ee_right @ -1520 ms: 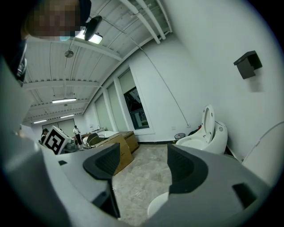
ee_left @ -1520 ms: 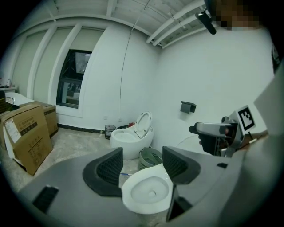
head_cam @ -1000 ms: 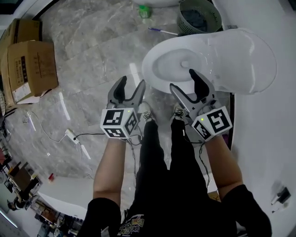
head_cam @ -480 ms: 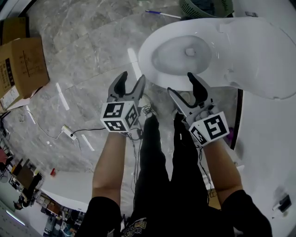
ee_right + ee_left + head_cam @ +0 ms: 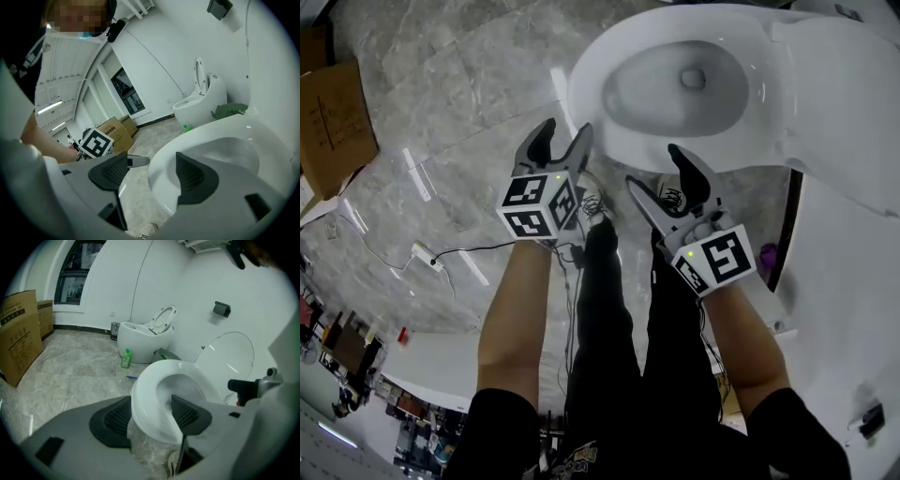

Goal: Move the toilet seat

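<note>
Marble floor (image 5: pixel 469 84), grey and veined, fills the left of the head view, and I stand on it in front of a white toilet (image 5: pixel 661 94). Its lid (image 5: pixel 844 94) is tipped up behind the bowl. The toilet seat (image 5: pixel 586 98) seems to lie flat on the rim as a broad white ring, though I cannot tell seat from rim for certain. A second toilet (image 5: pixel 140 336) with its ring raised stands by the far wall in the left gripper view. A cardboard box (image 5: pixel 333 122) sits at the left edge of the floor.

My left hand-held gripper (image 5: pixel 564 141) is released, its jaws spread wide. It hangs just beside the front left of the ring, and its own view shows the front of the ring in the gap between the jaws, with no contact that I can make out. My right hand-held gripper (image 5: pixel 654 169) is also released. It is near the front edge of the bowl, one jaw before the ring and the other out over the floor.

A thin black cable (image 5: pixel 478 251) trails across the floor. A green bottle (image 5: pixel 125 359) stands beside the far toilet.
</note>
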`<state>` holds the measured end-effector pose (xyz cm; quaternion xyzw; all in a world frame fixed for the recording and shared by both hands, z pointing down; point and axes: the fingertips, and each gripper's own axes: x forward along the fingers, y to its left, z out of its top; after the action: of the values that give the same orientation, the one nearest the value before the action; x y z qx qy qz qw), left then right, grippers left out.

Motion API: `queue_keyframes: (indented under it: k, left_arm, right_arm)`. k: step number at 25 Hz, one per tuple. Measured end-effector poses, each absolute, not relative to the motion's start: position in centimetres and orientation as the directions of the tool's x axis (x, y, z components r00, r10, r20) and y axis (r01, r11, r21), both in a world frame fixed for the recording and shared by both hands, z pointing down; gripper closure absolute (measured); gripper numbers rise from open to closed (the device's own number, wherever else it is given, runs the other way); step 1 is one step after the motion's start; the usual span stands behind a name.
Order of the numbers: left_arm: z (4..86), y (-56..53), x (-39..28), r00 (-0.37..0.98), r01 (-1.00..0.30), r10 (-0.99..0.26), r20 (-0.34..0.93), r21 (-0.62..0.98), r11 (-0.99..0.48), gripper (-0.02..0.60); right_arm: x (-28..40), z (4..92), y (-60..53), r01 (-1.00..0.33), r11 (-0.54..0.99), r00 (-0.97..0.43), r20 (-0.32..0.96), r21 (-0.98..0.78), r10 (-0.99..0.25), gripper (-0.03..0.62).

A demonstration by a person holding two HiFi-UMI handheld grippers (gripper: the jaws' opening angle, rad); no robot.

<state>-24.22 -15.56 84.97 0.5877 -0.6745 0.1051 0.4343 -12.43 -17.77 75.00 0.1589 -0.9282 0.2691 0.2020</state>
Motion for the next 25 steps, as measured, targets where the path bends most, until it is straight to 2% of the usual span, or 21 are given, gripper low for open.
queue_keyframes:
  k: [8,19,25]
  left_arm:
    - [89.7,-16.1,-23.9,0.069,-0.865,-0.685,0.726,0.386,0.321,0.322]
    - [91.1,-17.5,-23.8,0.121,-0.837,-0.721,0.683,0.46,0.295,0.322]
    - [91.8,-18.0,-24.0,0.152,-0.816,-0.714,0.684,0.494,0.3,0.298]
  right_arm:
    - [-11.7,79.2,-16.7,-0.419,0.778,-0.857,0.488,-0.468,-0.167,0.263]
    - [-11.9,81.6,-16.0,-0.44,0.743,-0.848,0.507,-0.504,-0.158,0.267]
    - [-12.1,81.7,-16.2,-0.445,0.733,-0.847,0.507,-0.515,-0.158,0.269]
